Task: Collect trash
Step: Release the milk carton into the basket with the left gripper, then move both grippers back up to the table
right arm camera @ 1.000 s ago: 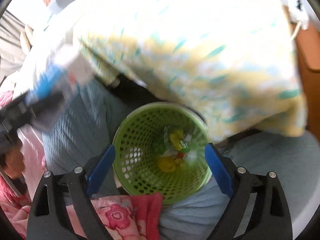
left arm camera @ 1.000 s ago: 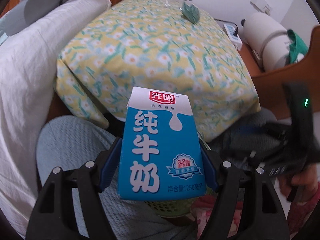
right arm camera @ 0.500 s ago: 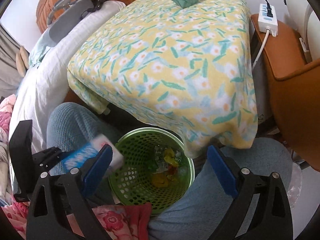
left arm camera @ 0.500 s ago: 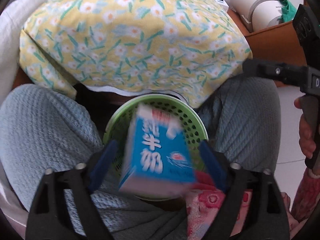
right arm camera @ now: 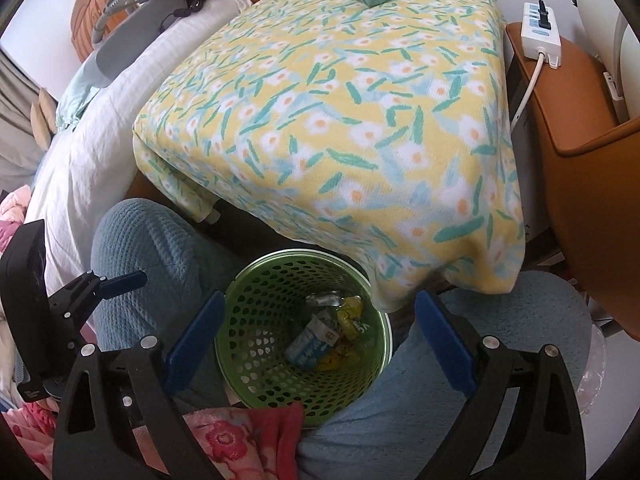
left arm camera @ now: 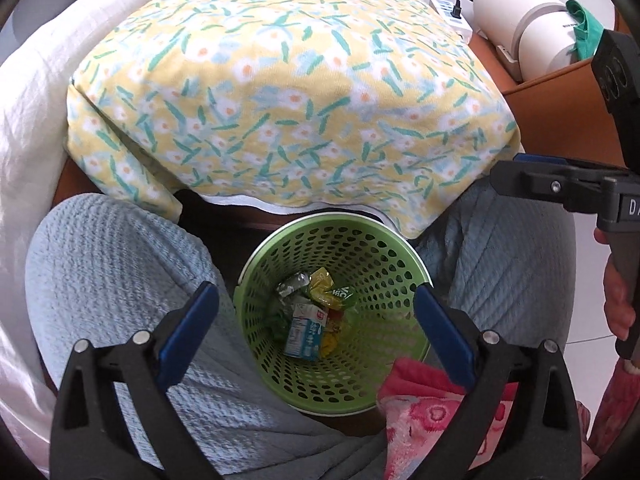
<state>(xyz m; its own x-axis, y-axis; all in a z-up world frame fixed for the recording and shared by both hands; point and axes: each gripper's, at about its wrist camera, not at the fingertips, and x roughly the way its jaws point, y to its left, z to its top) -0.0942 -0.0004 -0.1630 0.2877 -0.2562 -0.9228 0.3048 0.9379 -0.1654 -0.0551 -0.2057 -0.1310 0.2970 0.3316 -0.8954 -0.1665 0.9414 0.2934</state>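
Floral yellow cloth over table; green basket below.

We can read very little here. On the yellow-green wrapper lying in the green basket we make out the white letters "VC". On the grey handle of the right tongs, seen at the edge of the left wrist view, stand the letters "DA", cut off. The milk carton carries print too small for us to read.
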